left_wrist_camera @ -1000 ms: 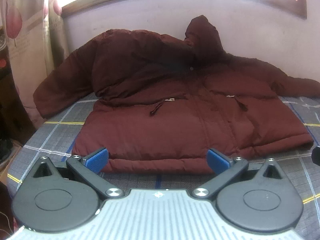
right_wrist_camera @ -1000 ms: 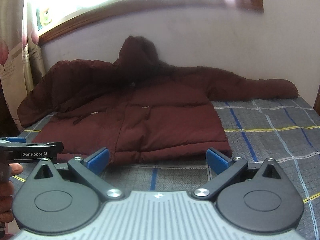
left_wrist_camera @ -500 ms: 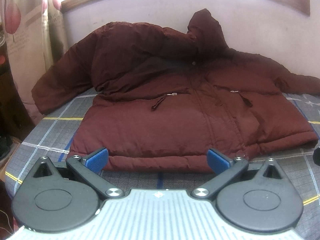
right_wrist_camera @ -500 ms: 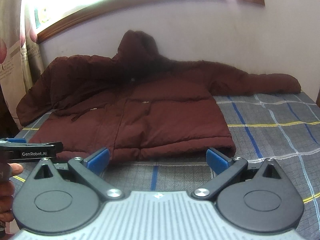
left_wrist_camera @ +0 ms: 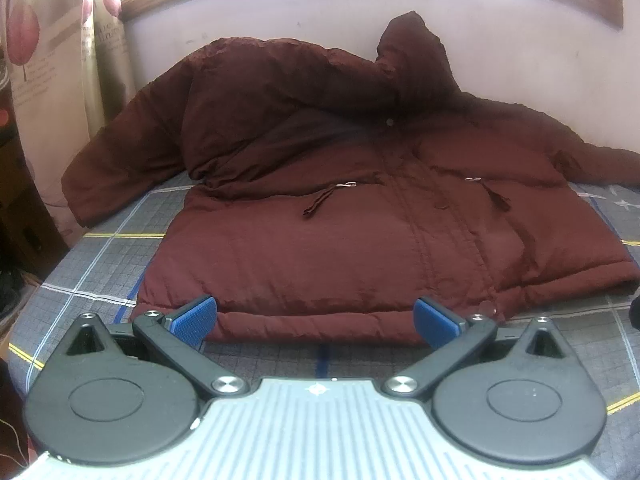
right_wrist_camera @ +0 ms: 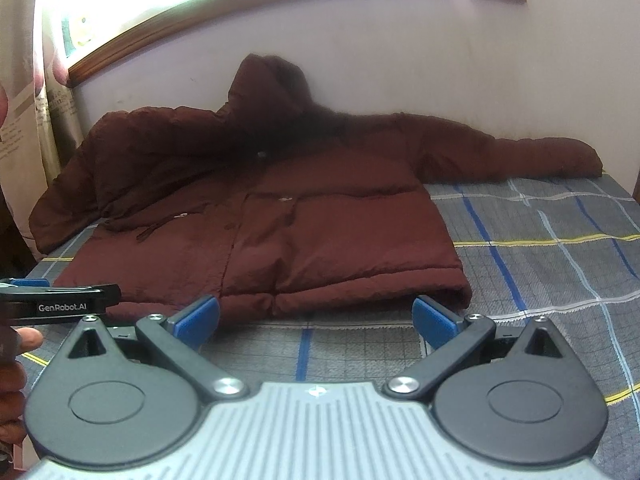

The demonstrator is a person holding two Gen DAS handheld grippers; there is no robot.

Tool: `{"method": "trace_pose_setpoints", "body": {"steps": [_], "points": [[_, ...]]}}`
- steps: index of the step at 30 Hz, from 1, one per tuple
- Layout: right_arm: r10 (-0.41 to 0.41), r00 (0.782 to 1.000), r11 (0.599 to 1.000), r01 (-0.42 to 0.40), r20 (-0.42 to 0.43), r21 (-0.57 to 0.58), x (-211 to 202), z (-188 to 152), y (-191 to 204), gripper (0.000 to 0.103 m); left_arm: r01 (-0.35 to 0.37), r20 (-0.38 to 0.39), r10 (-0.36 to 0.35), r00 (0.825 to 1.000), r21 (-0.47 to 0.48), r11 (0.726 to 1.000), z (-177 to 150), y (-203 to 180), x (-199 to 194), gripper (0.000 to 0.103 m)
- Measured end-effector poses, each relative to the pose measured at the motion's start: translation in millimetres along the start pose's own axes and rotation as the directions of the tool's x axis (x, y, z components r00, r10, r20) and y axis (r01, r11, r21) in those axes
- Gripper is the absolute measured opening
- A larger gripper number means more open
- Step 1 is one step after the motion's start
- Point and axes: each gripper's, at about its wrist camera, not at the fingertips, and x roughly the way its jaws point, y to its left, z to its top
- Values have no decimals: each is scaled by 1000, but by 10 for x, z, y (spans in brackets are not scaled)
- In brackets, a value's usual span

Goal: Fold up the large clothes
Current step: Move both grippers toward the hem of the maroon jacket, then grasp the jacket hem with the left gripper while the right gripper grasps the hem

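Plainly, everything sits around the maroon hooded jacket (left_wrist_camera: 344, 208), which lies front-up and spread flat on the plaid bedsheet (left_wrist_camera: 100, 264), its hood (left_wrist_camera: 416, 56) propped against the pale wall (left_wrist_camera: 280, 12) behind it. Left of the jacket hangs a flowered curtain (left_wrist_camera: 44, 60), and the jacket's sleeve on that side (left_wrist_camera: 116, 160) droops toward the edge of the bed below the curtain. Above the jacket a wooden window frame (right_wrist_camera: 132, 44) runs along the wall, with bright light over it.

Just short of the jacket's hem (left_wrist_camera: 316, 324) hovers the left gripper (left_wrist_camera: 316, 322), its blue pads (left_wrist_camera: 194, 318) spread wide apart with nothing between them; the hem spans the gap but whether the pads touch it cannot be told. In the right wrist view that gripper's side shows at the far left, level with the hem's left corner, with a person's fingers (right_wrist_camera: 24, 338) beside it.

Right of that, the right gripper (right_wrist_camera: 316, 318) hovers before the hem's right part, its fingers likewise splayed and empty. The jacket's other sleeve (right_wrist_camera: 520, 156) stretches out flat along the wall to the right, over bare sheet.
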Motion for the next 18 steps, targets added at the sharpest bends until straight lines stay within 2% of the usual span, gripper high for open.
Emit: {"method": "trace_pose_setpoints", "body": {"steps": [11,18], "points": [[-21,1000,1000,21,-10,20,204,62,-175,103,-2,-12,2,1000,5,1000,21,103,140,103],[47,997,987,-37,-59,157,544,121,-676,103,32,31,-31,999,-21,999,91,600,288,103]]}}
